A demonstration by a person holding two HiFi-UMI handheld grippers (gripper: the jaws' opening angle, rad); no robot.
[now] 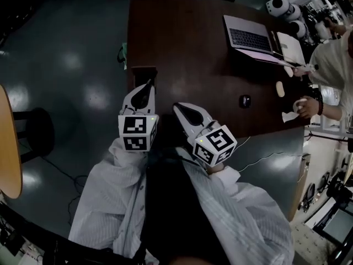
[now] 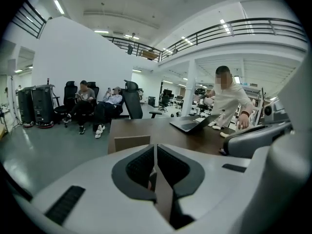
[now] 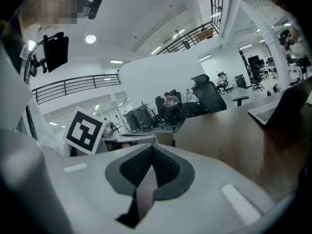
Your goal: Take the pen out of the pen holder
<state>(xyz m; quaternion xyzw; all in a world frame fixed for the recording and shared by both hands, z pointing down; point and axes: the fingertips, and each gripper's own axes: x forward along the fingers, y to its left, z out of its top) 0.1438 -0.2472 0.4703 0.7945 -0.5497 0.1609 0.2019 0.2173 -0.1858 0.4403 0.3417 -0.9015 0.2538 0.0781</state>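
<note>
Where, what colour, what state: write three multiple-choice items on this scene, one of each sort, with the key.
1. The laptop sits:
A. on the floor
B. on the far right part of the table, near the other person
C. between the two grippers

2. The table is:
A. white
B. green
C. dark brown

3. The left gripper has its jaws:
A. together
B. wide apart
C. clamped on the laptop

Key:
1 B: the head view shows it at the far right of the tabletop.
2 C: the bare top is dark brown in every view.
3 A: the left gripper view shows the pads meeting.
</note>
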